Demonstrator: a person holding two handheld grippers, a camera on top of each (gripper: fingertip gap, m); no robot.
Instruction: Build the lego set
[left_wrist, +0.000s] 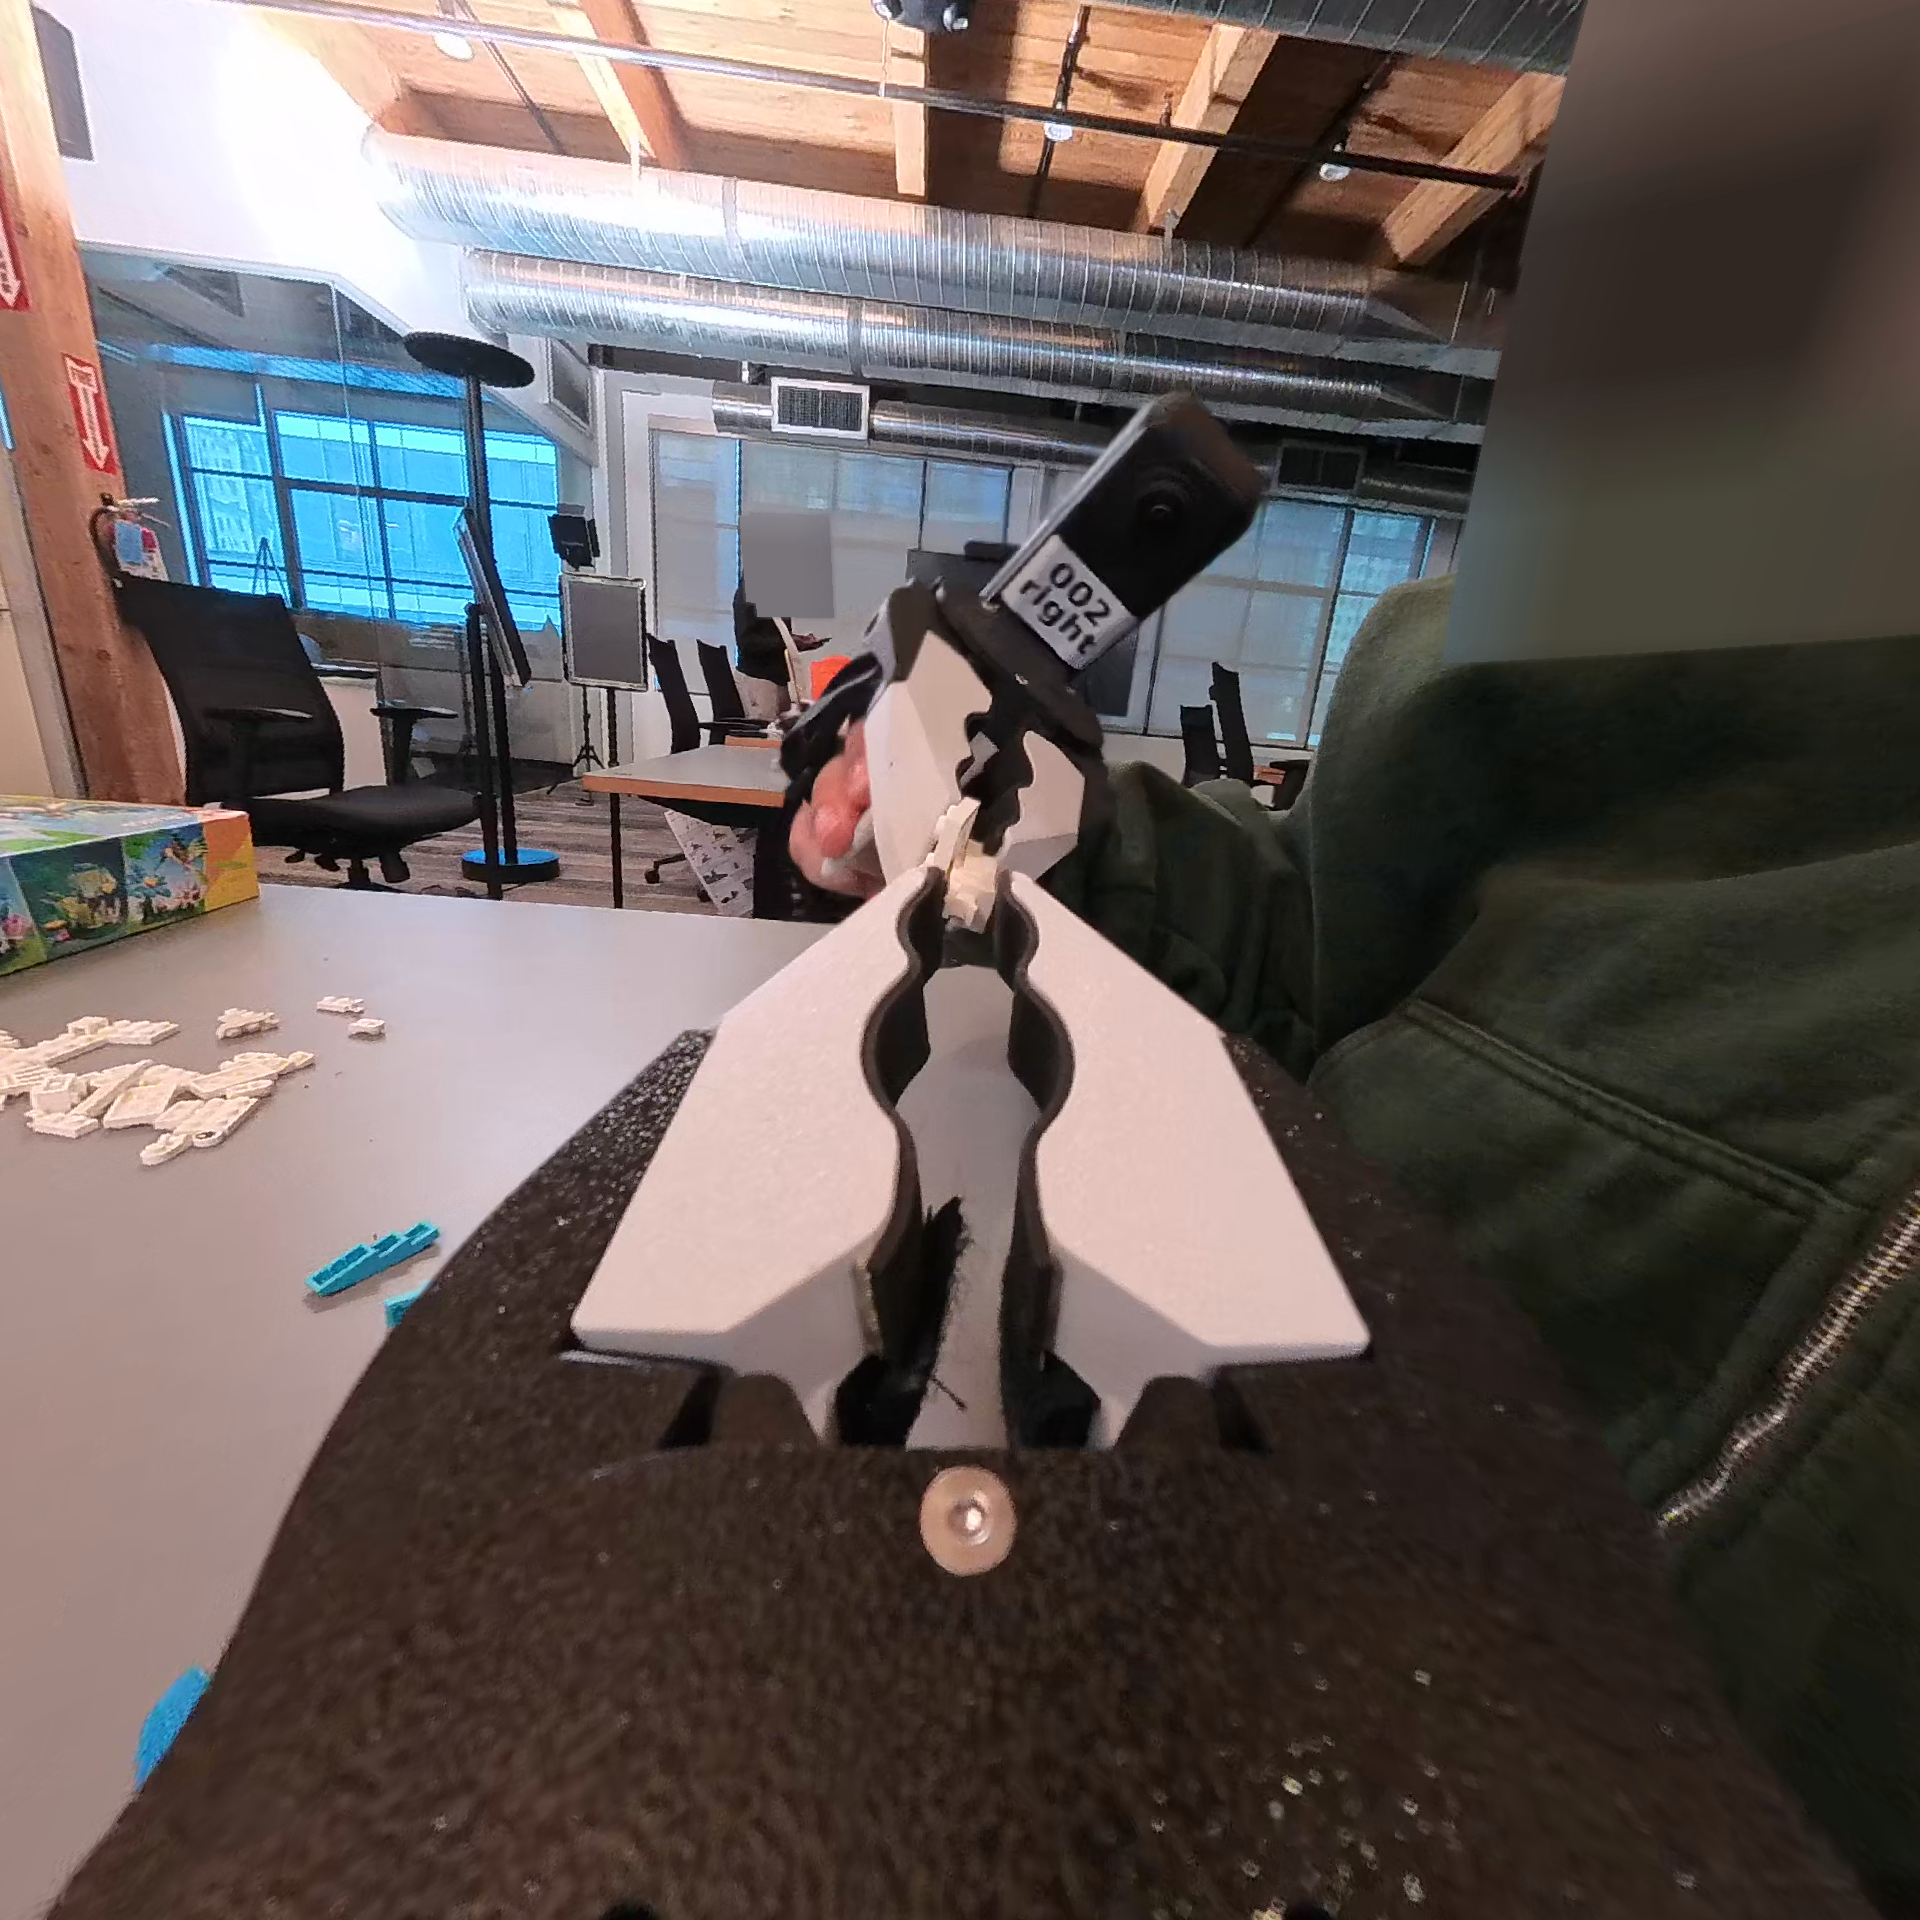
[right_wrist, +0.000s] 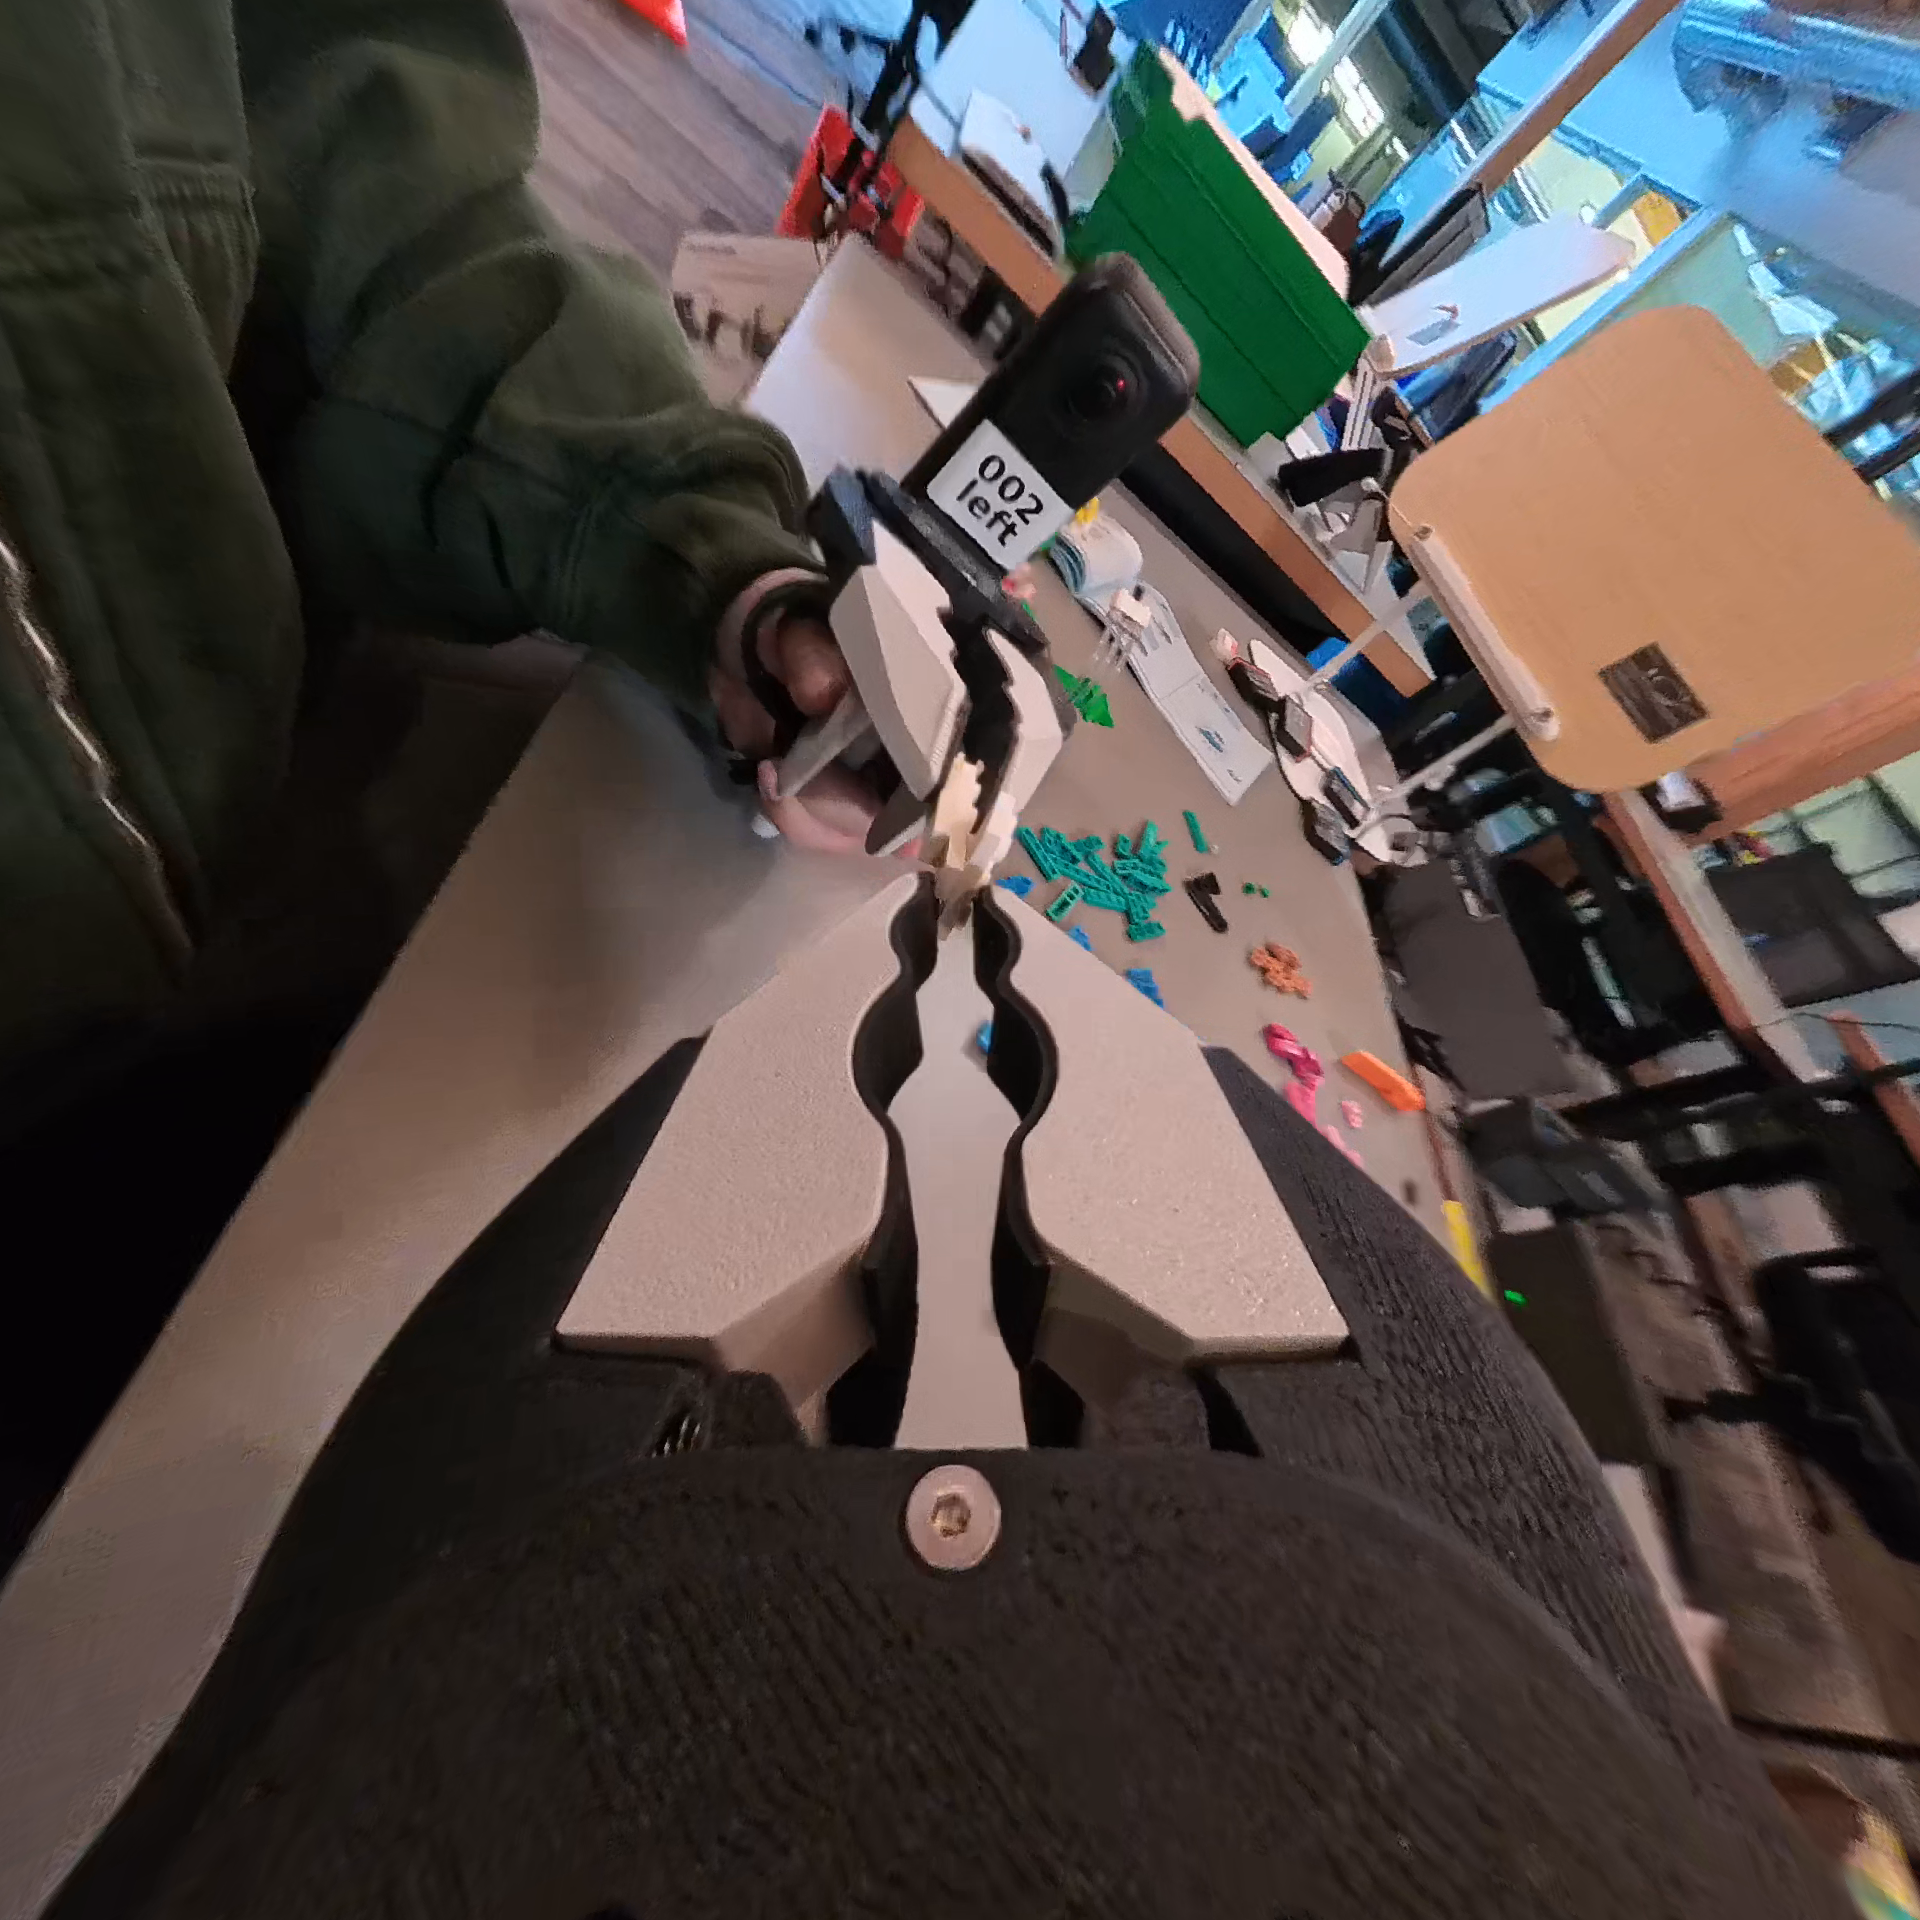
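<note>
Two grippers meeting tip to tip up in the air, that's where you're at. Your left gripper (left_wrist: 961, 894) is pinched nearly closed on a small white lego piece (left_wrist: 964, 896), and your right gripper (right_wrist: 951, 902) is clamped just as tight on another white bit (right_wrist: 954, 883) touching it, so it looks like you're pressing the two together well above the table (left_wrist: 436, 1039).

Progress-wise, I'd say you're early. Nothing like a finished chunk of the model shows anywhere. A heap of loose white pieces (left_wrist: 135, 1081) sits near the lego box (left_wrist: 114, 883) on one side, and on the other side the teal pile (right_wrist: 1107, 868), the pink pieces (right_wrist: 1294, 1055), the orange bits (right_wrist: 1280, 966) and a black part (right_wrist: 1205, 899) look untouched, with the instruction booklet (right_wrist: 1195, 686) lying further back. Can't tell if the two white parts are fully seated yet, they're too small to judge.
</note>
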